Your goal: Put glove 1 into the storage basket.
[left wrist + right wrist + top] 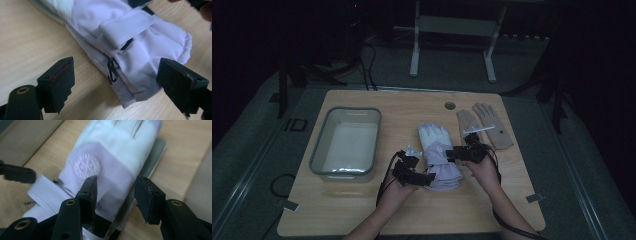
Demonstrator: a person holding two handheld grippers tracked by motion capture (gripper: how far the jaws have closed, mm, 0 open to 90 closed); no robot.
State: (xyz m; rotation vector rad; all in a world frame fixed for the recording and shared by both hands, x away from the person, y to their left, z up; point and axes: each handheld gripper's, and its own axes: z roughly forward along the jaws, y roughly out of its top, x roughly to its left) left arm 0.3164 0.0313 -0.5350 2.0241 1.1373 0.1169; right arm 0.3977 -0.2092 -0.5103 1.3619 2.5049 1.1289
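A: In the high view, the left hand-held black two-jaw gripper (424, 176) sits at the cuff end of the padded pale lilac-and-white ski glove (439, 152), and the right hand-held black two-jaw gripper (451, 153) reaches onto the glove's right edge near its middle.

B: And the glove's lie?

A: It rests on the light wooden table (362, 210), between the clear grey plastic tub (346, 144) and the flat tan fabric gloves (484, 126). Its long axis runs away from the person, fingers at the far end, cuff nearest.

B: The left gripper view?

A: The left gripper (113, 77) has its jaws spread wide, one on each side of the cuff, touching nothing. A small black metal clip (112, 70) hangs on the cuff's edge.

B: The right gripper view?

A: The right gripper (115, 192) is partly open over the glove's back, below the round embossed badge (87, 166). Its left jaw lies against the fabric; whether it presses, I cannot tell.
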